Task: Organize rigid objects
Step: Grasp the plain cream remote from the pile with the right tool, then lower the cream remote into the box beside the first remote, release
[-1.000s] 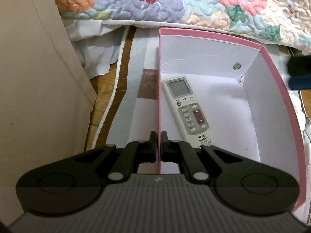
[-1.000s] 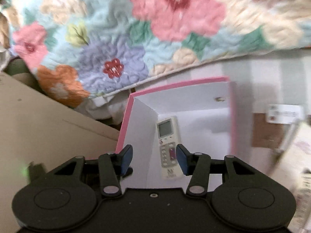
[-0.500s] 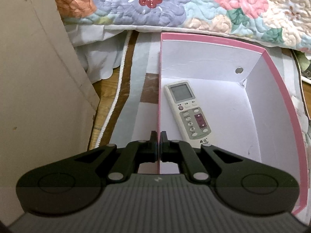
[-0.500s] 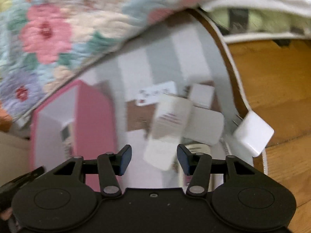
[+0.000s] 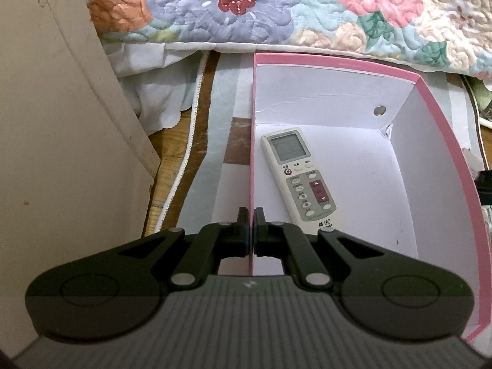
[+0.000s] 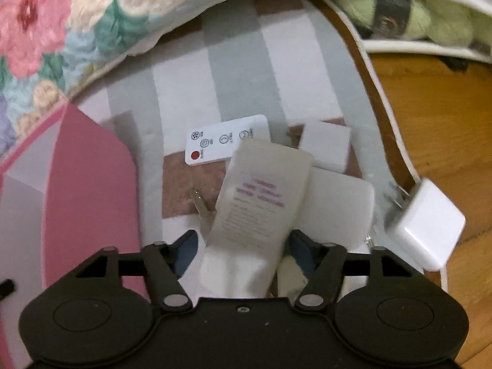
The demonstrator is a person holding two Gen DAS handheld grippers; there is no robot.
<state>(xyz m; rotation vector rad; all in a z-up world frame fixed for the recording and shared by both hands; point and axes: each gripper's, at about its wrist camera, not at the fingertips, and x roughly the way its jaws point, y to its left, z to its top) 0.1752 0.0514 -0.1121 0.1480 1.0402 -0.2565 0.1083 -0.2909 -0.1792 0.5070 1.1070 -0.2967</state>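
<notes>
The pink box (image 5: 335,61) with a white inside lies on a striped mat, and a white air-conditioner remote (image 5: 299,175) rests on its floor. My left gripper (image 5: 252,236) is shut on the box's left wall. My right gripper (image 6: 243,246) hangs low over a pile of white items to the right of the pink box (image 6: 89,184). Its jaws are opening, and a white tube with purple print (image 6: 261,196) stands between them with the pads not pressing on it. Around the tube lie a flat card remote with a red button (image 6: 224,141), a white cube (image 6: 326,147) and a flat white box (image 6: 341,203).
A white power adapter (image 6: 427,224) sits at the mat's right edge by the wooden floor (image 6: 436,129). A floral quilt (image 5: 276,9) hangs behind the box. A beige panel (image 5: 55,153) stands close on the left. A small metal piece (image 6: 200,203) lies beside the tube.
My right gripper swung from over the pink box to the pile at its right, sank toward it and spread its jaws around the white tube. The left gripper kept its grip on the wall.
</notes>
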